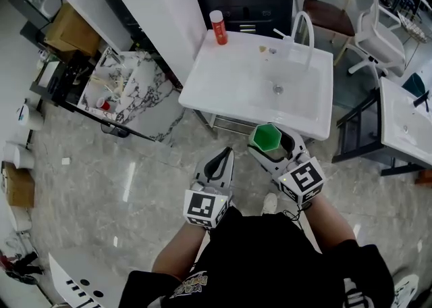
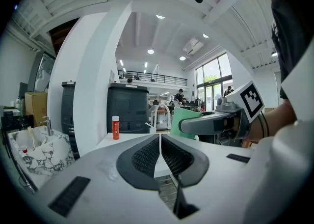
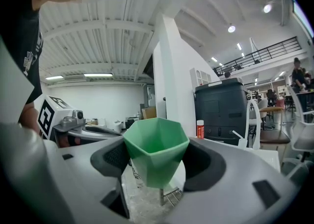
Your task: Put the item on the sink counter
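**Right gripper view: green cup pinched, not yet on counter**

Right gripper (image 3: 158,166) clamps the green faceted plastic cup (image 3: 156,142) by its sides, upright, mouth up, likely so it can be set down standing. Left gripper (image 2: 160,155) has jaws pressed together on nothing and looks idle. Head view: the cup is in the air just off the front edge of the white sink counter (image 1: 223,77). Orange bottle with white cap (image 1: 217,28) and white arched faucet (image 1: 305,30) stand at the back; the near flat rim looks free. Glossy marble floor (image 1: 128,185), white chairs (image 1: 378,30) in an open workshop room.
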The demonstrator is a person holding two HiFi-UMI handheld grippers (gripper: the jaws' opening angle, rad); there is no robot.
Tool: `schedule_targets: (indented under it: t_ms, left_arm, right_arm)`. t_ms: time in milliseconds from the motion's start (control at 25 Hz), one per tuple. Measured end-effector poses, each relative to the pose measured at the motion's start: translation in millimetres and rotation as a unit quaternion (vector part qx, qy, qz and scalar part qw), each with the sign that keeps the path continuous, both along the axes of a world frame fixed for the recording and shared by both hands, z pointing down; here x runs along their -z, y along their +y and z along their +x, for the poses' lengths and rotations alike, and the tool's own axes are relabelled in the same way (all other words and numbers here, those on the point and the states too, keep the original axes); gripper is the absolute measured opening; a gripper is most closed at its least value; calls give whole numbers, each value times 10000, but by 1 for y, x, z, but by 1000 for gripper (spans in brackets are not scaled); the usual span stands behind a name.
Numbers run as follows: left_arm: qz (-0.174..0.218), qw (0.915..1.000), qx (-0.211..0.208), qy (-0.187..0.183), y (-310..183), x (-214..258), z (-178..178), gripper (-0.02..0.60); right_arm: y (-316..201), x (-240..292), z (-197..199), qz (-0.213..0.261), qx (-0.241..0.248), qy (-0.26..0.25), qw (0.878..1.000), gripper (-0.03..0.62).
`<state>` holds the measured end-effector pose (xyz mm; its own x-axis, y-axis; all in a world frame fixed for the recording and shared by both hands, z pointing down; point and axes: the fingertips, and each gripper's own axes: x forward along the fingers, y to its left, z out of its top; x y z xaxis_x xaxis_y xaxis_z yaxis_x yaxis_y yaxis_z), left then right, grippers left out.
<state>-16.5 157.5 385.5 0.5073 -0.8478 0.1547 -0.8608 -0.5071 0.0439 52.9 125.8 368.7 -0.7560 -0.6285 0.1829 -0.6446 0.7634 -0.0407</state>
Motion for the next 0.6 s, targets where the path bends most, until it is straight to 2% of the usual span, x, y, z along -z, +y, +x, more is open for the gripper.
schedule_targets:
  t_ms: [600]
  left_arm:
    - [98, 9993, -336, 102, -34, 0, -91, 21]
  right_arm:
    - [-31, 1, -95, 55, -266, 84, 9996, 364]
